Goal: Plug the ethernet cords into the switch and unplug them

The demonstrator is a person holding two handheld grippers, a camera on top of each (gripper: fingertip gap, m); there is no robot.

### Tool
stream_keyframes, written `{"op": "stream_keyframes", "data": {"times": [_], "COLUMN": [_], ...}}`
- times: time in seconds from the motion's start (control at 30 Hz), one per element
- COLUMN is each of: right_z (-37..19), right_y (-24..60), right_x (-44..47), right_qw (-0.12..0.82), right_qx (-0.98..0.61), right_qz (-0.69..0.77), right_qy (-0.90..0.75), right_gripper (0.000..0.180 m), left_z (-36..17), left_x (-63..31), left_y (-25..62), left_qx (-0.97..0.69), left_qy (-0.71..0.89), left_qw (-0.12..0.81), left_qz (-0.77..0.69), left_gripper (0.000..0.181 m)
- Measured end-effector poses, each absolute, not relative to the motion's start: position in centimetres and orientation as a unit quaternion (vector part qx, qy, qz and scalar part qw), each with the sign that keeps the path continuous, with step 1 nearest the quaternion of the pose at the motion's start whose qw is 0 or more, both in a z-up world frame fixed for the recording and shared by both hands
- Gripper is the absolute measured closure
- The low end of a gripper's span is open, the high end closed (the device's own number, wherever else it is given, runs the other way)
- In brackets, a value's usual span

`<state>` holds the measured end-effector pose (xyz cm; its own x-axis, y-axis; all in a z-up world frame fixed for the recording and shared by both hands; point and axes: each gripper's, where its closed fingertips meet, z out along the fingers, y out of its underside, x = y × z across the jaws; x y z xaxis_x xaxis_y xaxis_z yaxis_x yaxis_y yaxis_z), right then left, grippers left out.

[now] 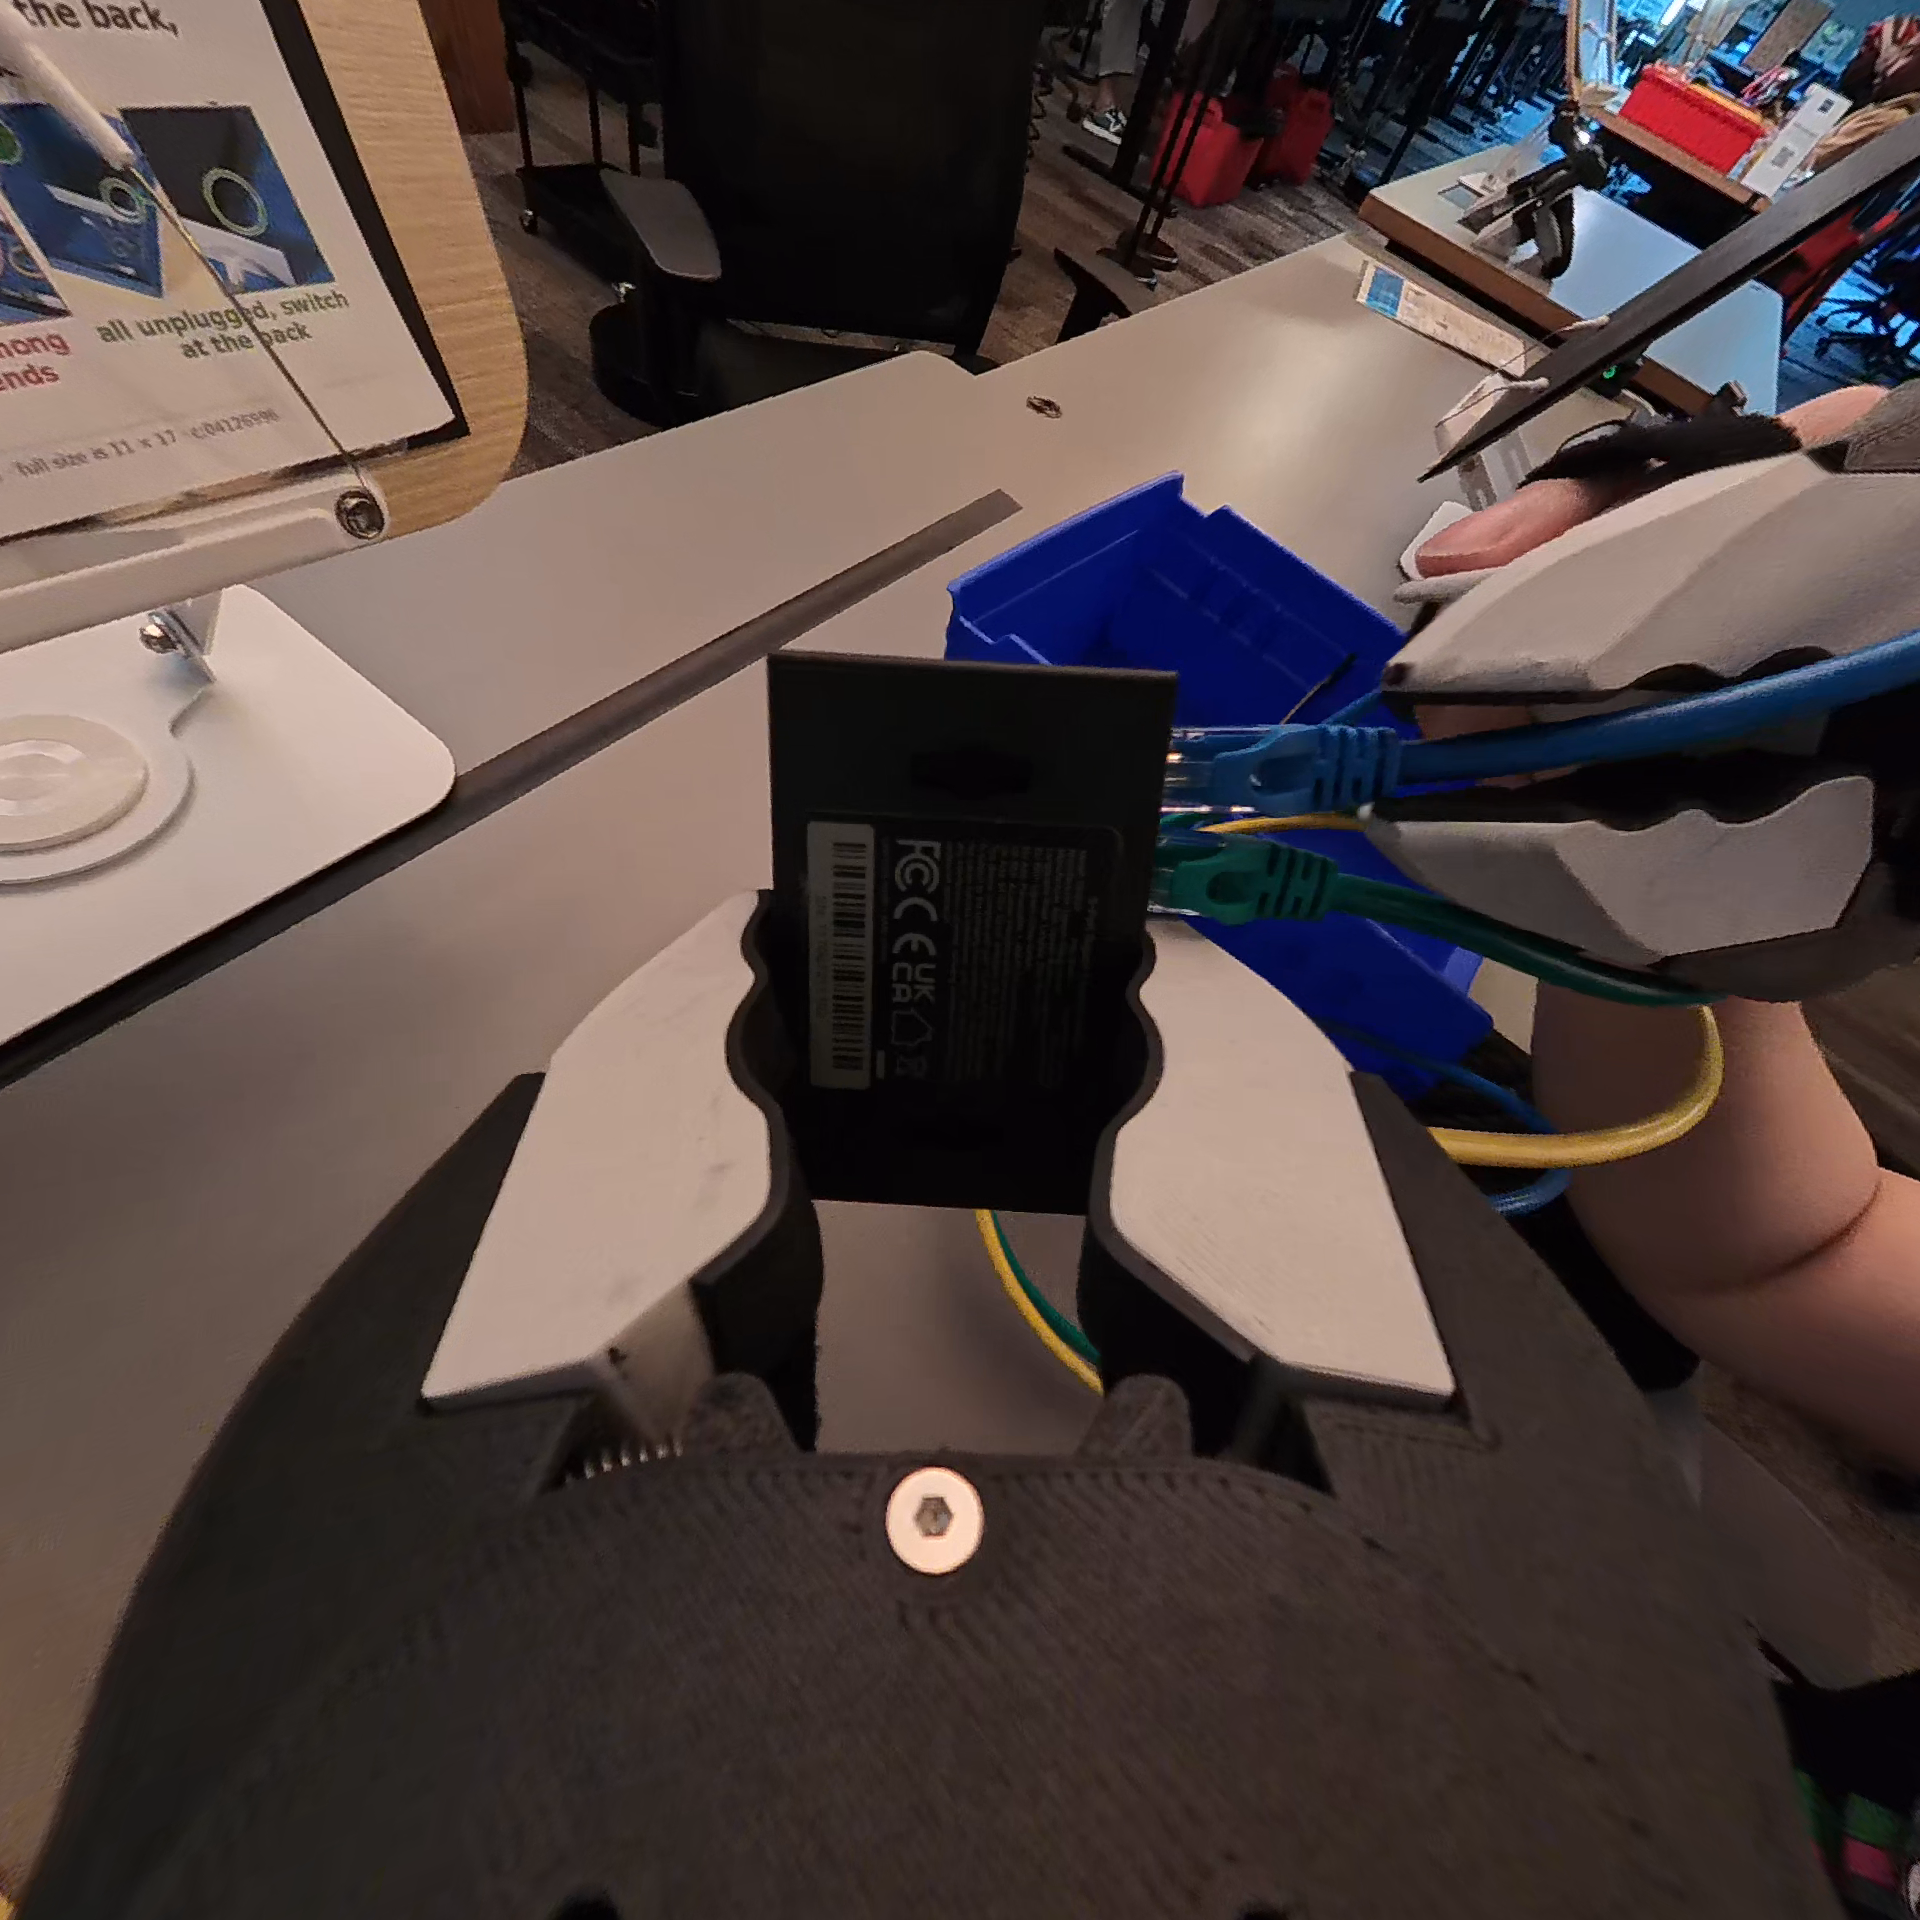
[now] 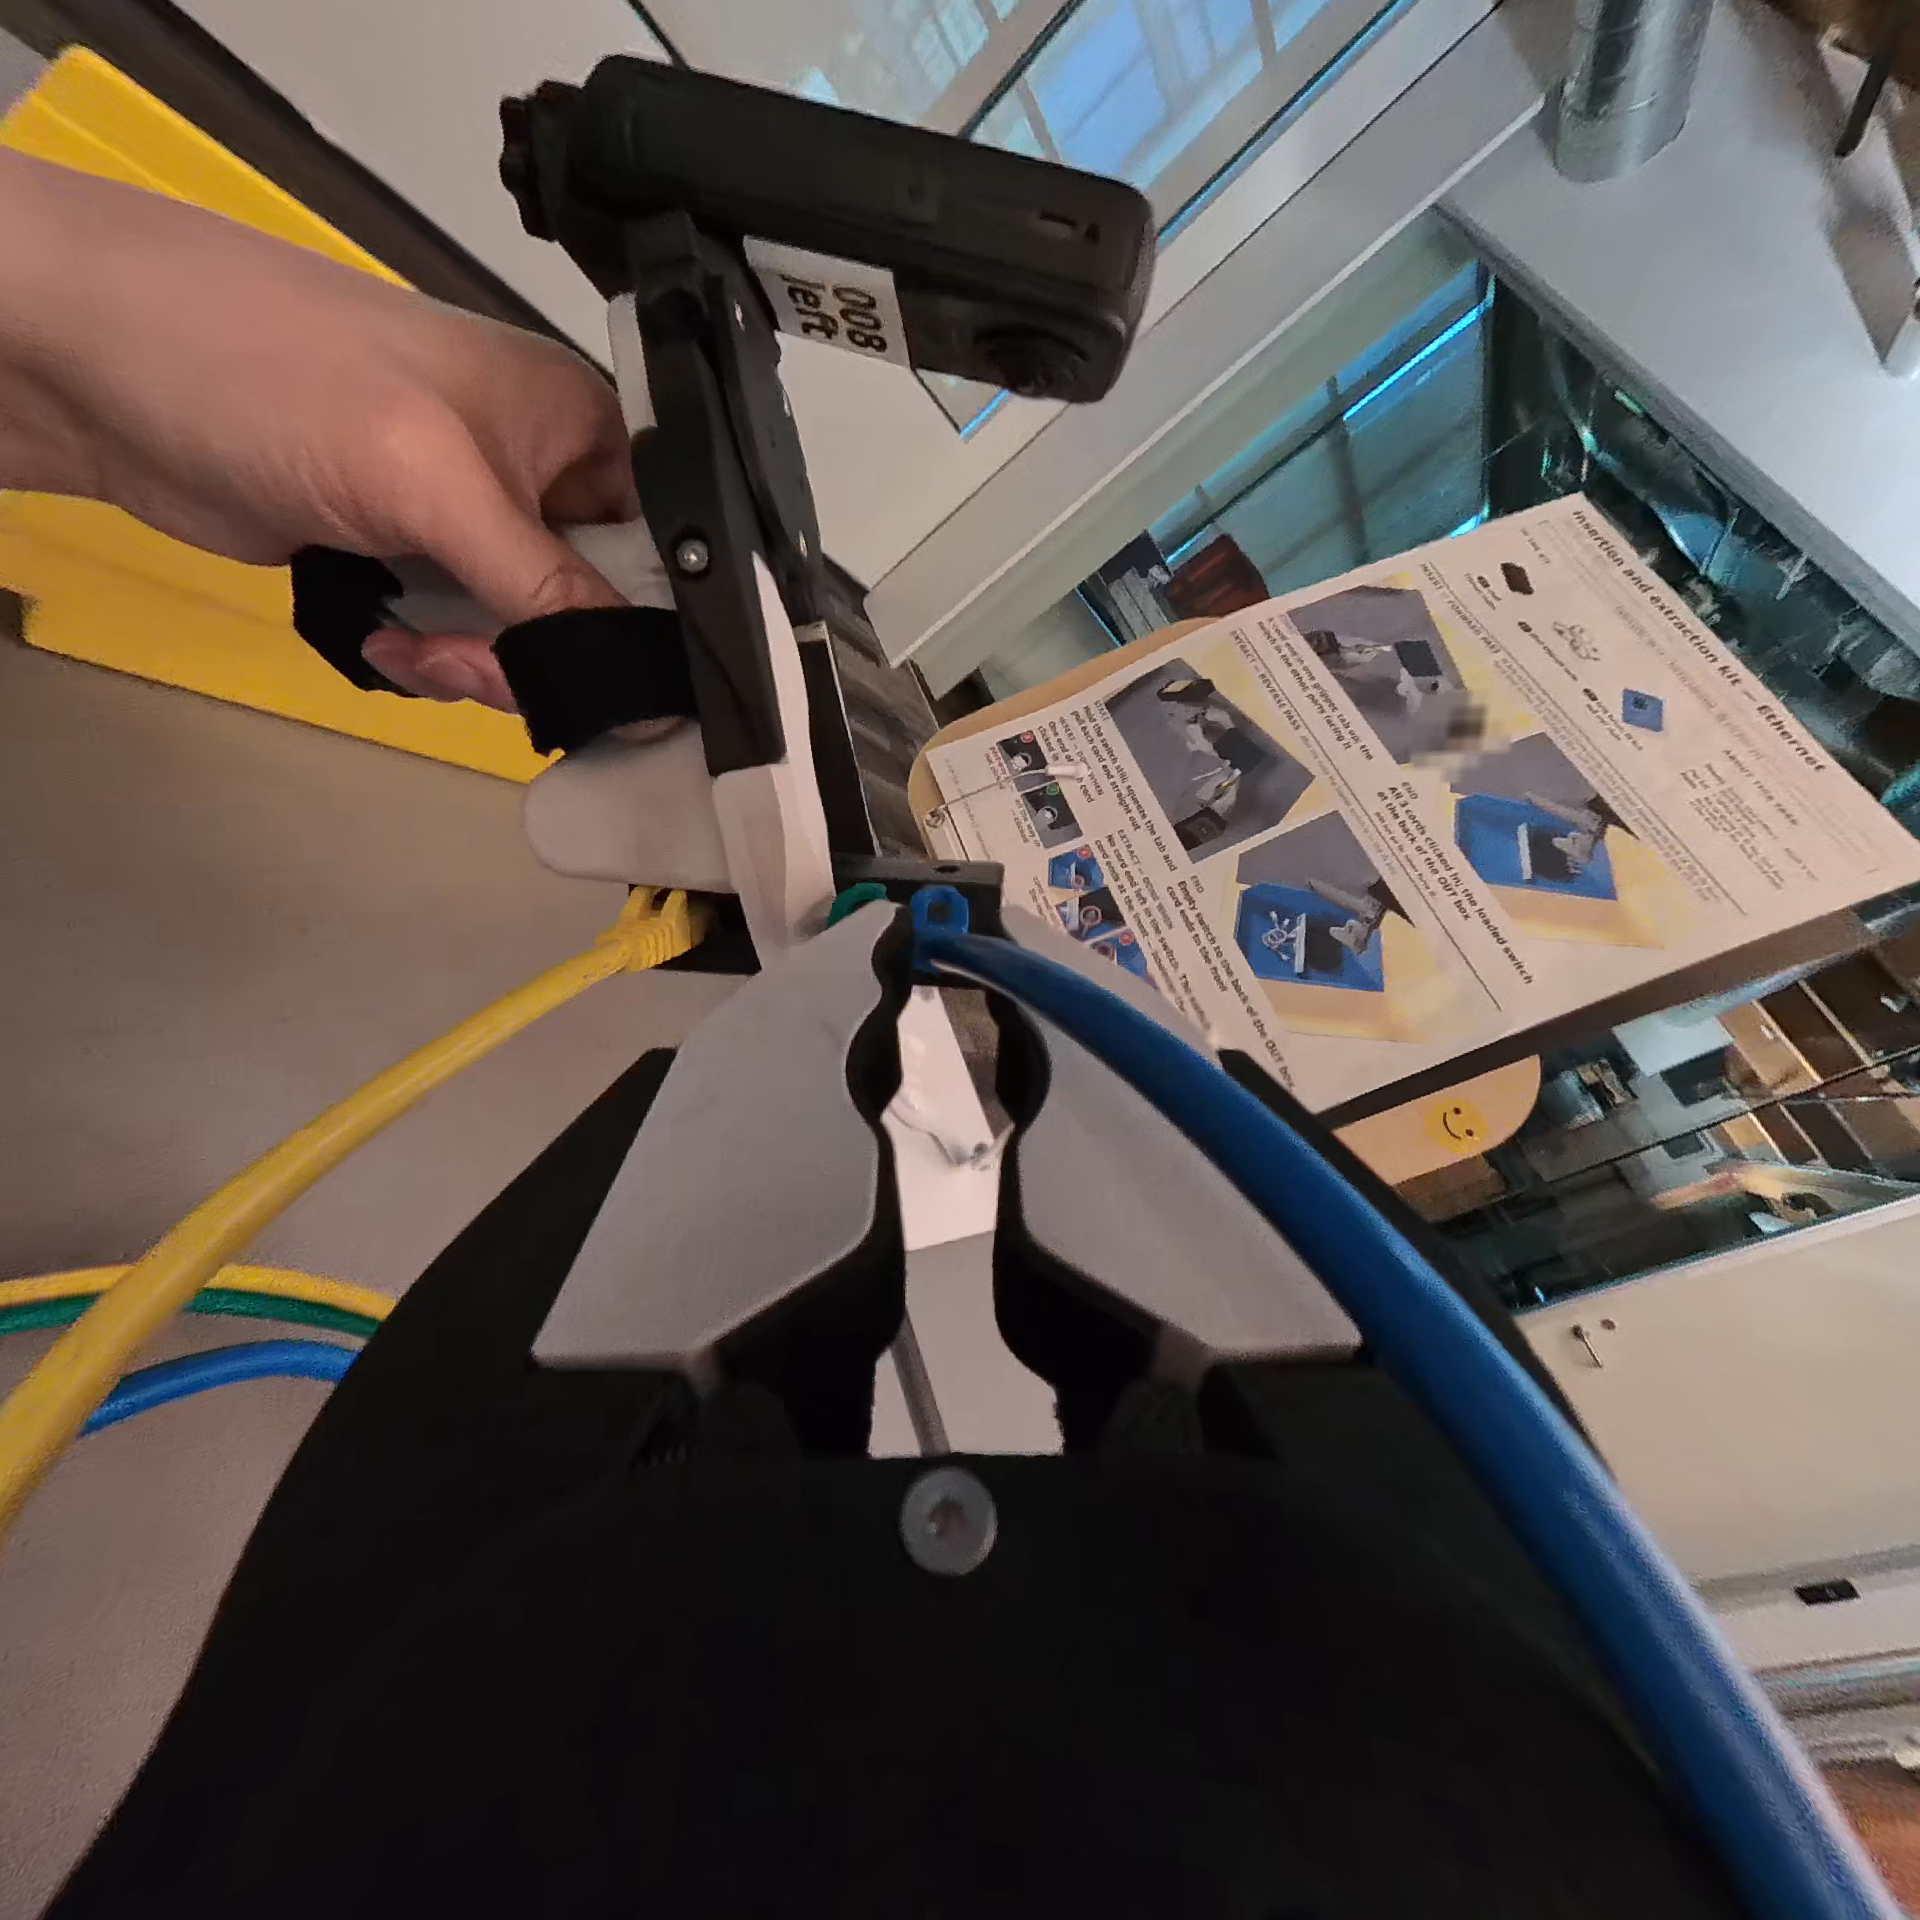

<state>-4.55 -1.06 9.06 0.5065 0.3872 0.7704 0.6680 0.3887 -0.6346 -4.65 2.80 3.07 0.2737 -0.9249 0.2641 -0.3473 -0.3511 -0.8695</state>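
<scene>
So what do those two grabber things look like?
Both grippers, left and right, have pale grey wedge fingers with wavy black pads, on a rough black body with a silver screw. Black straps loop over the person's fingers.

One switch (image 1: 966, 935), three ethernet cords: blue (image 1: 1304, 767), green (image 1: 1247, 883), yellow (image 2: 312, 1122), one blue bin (image 1: 1174, 592), two claws

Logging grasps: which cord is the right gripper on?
The blue cord: it runs between the right gripper's fingers at the switch. Green cord sits below, yellow cord aside.
</scene>
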Motion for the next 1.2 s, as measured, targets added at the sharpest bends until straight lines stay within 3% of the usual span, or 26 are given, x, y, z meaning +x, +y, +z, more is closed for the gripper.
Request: {"op": "stream_keyframes", "data": {"times": [0.7, 1.07, 1.2], "right_z": [8.4, 5.4, 4.8], "right_y": [-0.8, 0.7, 0.2], "right_x": [-3.9, -0.3, -0.8], "right_qw": [0.659, 0.534, 0.522], "right_qx": [-0.561, -0.650, -0.660], "right_qz": [-0.088, -0.224, -0.196], "right_qy": [-0.493, -0.492, -0.503], "right_gripper": [0.170, 0.176, 0.176], "left_z": [2.7, 2.6, 2.4], "left_x": [-4.9, -5.8, -5.9], "left_y": [3.1, 4.0, 3.9], "left_qx": [-0.720, -0.728, -0.731], "left_qy": [0.446, 0.436, 0.436], "left_qw": [0.343, 0.345, 0.335], "left_qz": [-0.407, -0.401, -0.404], "left_gripper": [0.121, 0.121, 0.121]}}
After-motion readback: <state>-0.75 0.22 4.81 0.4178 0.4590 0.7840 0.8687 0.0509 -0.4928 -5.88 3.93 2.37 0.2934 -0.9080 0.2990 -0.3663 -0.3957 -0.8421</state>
